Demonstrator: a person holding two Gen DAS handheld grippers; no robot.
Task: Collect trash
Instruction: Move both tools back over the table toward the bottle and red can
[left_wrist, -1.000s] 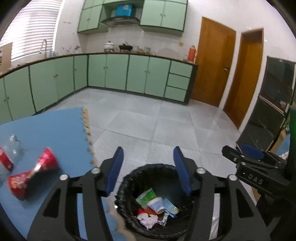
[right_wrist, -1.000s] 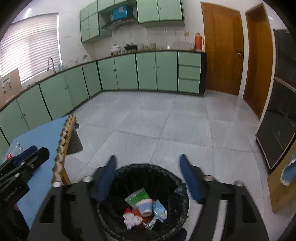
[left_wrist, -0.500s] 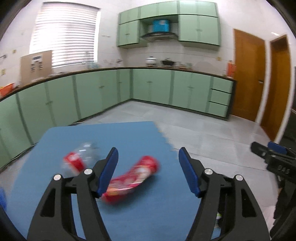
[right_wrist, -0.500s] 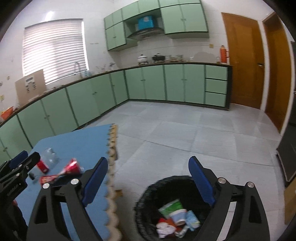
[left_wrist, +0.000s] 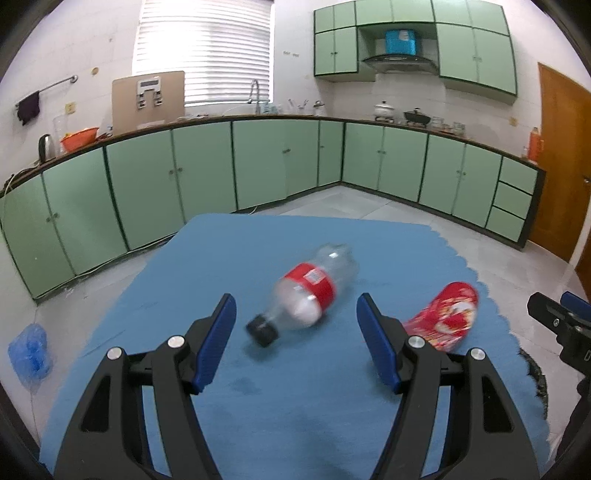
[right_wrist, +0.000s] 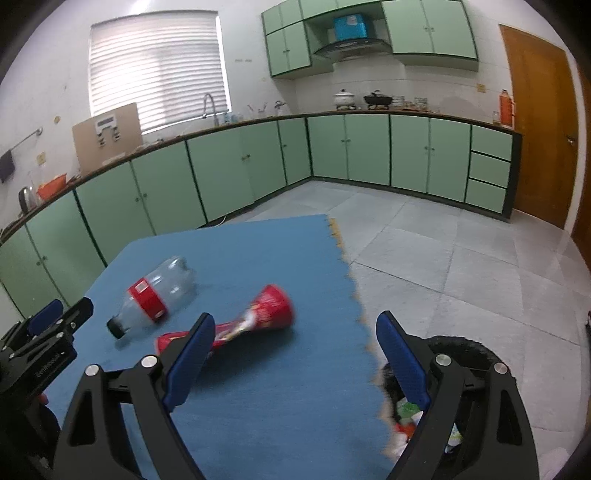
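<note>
An empty clear plastic bottle (left_wrist: 309, 291) with a red label and black cap lies on its side on the blue mat (left_wrist: 258, 406). A crushed red snack tube (left_wrist: 445, 317) lies to its right. My left gripper (left_wrist: 295, 338) is open and empty, just in front of the bottle's cap. My right gripper (right_wrist: 295, 363) is open and empty, with the red tube (right_wrist: 255, 319) near its left finger and the bottle (right_wrist: 155, 295) further left. The black-lined trash bin (right_wrist: 461, 391) with litter sits on the floor beside the mat's right edge.
Green cabinets (left_wrist: 258, 166) run along the walls past the mat. A blue plastic bag (left_wrist: 29, 350) lies on the floor at the left. Grey tiled floor (right_wrist: 461, 266) spreads to the right. Brown doors (right_wrist: 535, 129) stand at the far right.
Both grippers swung left from over the bin to over the blue mat. The bottle and red tube now lie in front of the grippers; both stayed open.
</note>
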